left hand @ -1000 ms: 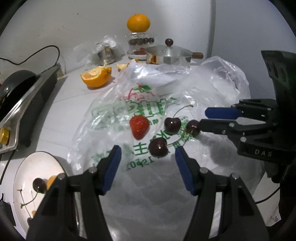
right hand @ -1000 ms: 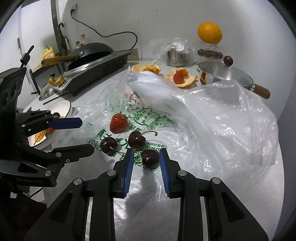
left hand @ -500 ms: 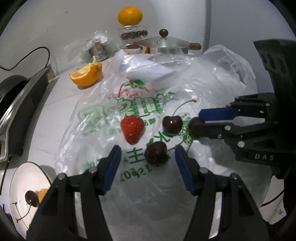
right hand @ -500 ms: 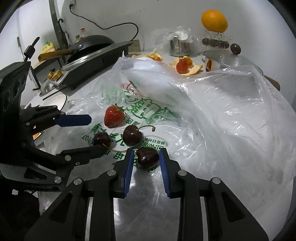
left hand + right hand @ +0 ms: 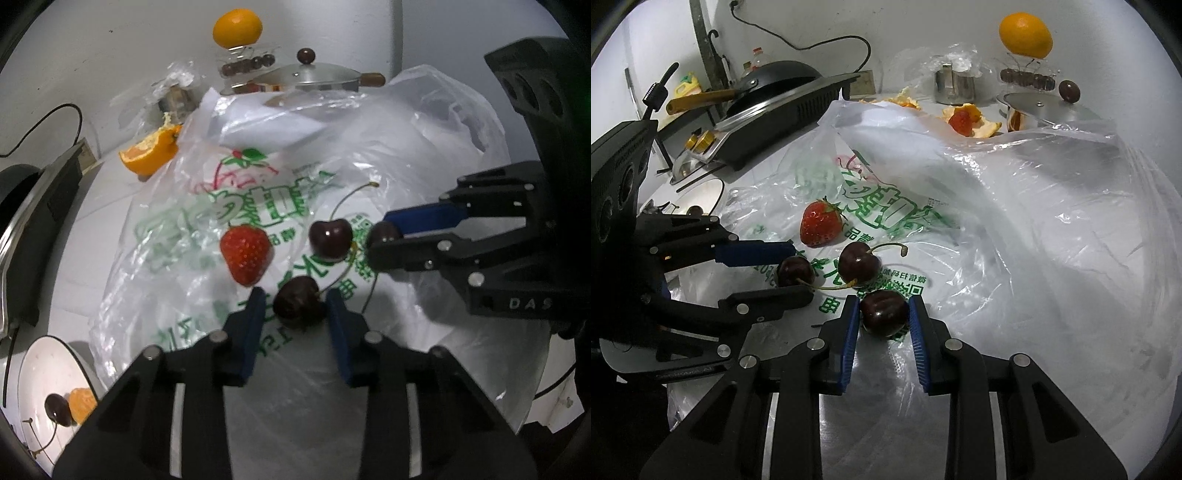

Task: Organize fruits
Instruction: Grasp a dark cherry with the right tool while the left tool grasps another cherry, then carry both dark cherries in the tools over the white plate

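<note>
A red strawberry (image 5: pixel 245 254) and three dark cherries lie on a clear printed plastic bag (image 5: pixel 258 199). My left gripper (image 5: pixel 295 299) has its jaws closing on the nearest cherry (image 5: pixel 297 304), and the blue pads meet its sides. In the right wrist view this same left gripper (image 5: pixel 798 271) comes in from the left around that cherry (image 5: pixel 794 271). My right gripper (image 5: pixel 882 302) is shut on another cherry (image 5: pixel 884 314), also visible from the left wrist as the right gripper (image 5: pixel 380 236). The third cherry (image 5: pixel 858 264), with a long stem, lies free between them.
A white plate (image 5: pixel 33 369) at the lower left holds a cherry and an orange piece. A black cooker (image 5: pixel 33 221) stands to the left. At the back are an orange half (image 5: pixel 151 155), a lidded steel pot (image 5: pixel 306 77), a whole orange (image 5: pixel 237 23) on a glass stand and a steel cup (image 5: pixel 955 86).
My left gripper moved forward and down over the nearest cherry, and its wide jaws drew in around it. The right gripper kept its hold on its cherry.
</note>
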`<state>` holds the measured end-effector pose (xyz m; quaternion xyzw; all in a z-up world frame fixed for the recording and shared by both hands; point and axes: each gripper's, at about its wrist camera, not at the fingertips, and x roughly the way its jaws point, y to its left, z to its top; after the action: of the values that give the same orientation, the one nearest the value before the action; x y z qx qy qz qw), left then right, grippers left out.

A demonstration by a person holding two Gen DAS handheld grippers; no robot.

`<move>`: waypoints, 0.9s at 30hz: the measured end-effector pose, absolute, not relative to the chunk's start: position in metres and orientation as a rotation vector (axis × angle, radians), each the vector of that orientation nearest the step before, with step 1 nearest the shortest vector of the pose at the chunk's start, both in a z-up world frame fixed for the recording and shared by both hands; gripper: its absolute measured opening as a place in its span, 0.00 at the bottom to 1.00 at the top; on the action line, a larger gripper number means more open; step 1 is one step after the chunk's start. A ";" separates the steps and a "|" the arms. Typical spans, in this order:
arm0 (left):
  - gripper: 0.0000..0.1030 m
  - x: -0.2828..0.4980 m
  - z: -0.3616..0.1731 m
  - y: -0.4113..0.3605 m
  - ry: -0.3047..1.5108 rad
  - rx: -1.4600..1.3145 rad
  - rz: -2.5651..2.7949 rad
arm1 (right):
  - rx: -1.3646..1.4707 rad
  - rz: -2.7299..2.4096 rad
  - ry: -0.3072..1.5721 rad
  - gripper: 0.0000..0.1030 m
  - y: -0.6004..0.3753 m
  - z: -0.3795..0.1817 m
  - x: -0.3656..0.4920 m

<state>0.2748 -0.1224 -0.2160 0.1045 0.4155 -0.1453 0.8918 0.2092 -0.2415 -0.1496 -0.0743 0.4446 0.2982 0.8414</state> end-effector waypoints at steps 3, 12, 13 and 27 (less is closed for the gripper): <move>0.29 0.273 -0.215 -0.121 0.859 0.219 -0.309 | -0.158 0.623 0.931 0.28 -0.241 -0.148 0.208; 0.29 0.260 -0.201 -0.117 0.827 0.201 -0.313 | -0.172 0.611 0.902 0.28 -0.237 -0.135 0.198; 0.29 0.258 -0.199 -0.116 0.824 0.198 -0.312 | -0.175 0.610 0.898 0.28 -0.236 -0.132 0.197; 0.29 0.228 -0.167 -0.100 0.746 0.157 -0.298 | -0.206 0.590 0.830 0.28 -0.226 -0.100 0.173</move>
<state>0.2284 -0.0998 -0.1667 0.0764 0.3625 -0.1447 0.9175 0.1727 -0.2260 -0.0998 -0.0983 0.3967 0.2820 0.8680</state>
